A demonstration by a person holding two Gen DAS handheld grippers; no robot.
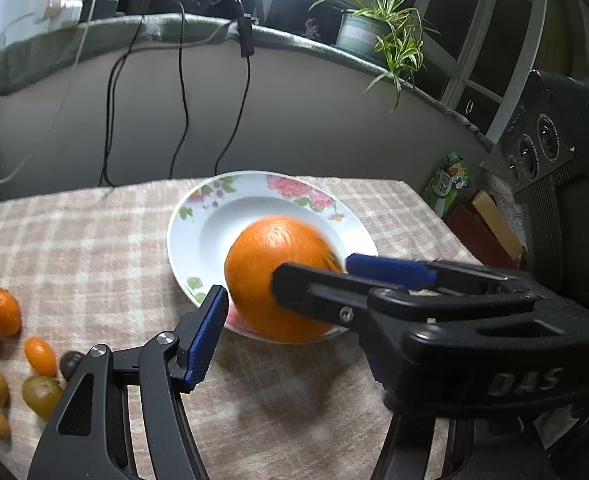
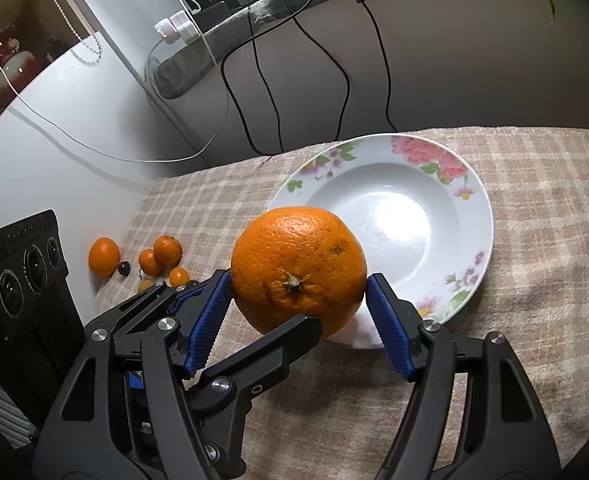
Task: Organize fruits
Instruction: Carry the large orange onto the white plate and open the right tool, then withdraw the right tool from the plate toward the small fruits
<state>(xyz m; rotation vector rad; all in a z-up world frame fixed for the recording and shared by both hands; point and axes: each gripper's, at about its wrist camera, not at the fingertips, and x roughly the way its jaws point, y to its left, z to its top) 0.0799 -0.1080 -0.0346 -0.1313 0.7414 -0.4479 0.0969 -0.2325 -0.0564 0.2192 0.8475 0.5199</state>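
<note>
Early stage: plate [image 2: 479, 216] holds nothing, right gripper [image 2: 298, 280] jaws grasp orange [image 2: 298, 268] at its near rim, left gripper [image 1: 282, 280] jaws released, small fruits [image 2: 150, 260] remain on tabletop [image 2: 534, 280].

We count one large orange [image 2: 298, 270] and one floral plate [image 2: 470, 216] near the cloth's [image 2: 534, 320] far edge. Toward its left edge we list three small oranges [image 2: 103, 257], one kumquat [image 1: 40, 351], one dark fruit [image 1: 70, 364] and three yellow-green fruits [image 1: 41, 396]. Four black cables [image 2: 262, 80] hang behind, plus one potted plant [image 1: 374, 32].
</note>
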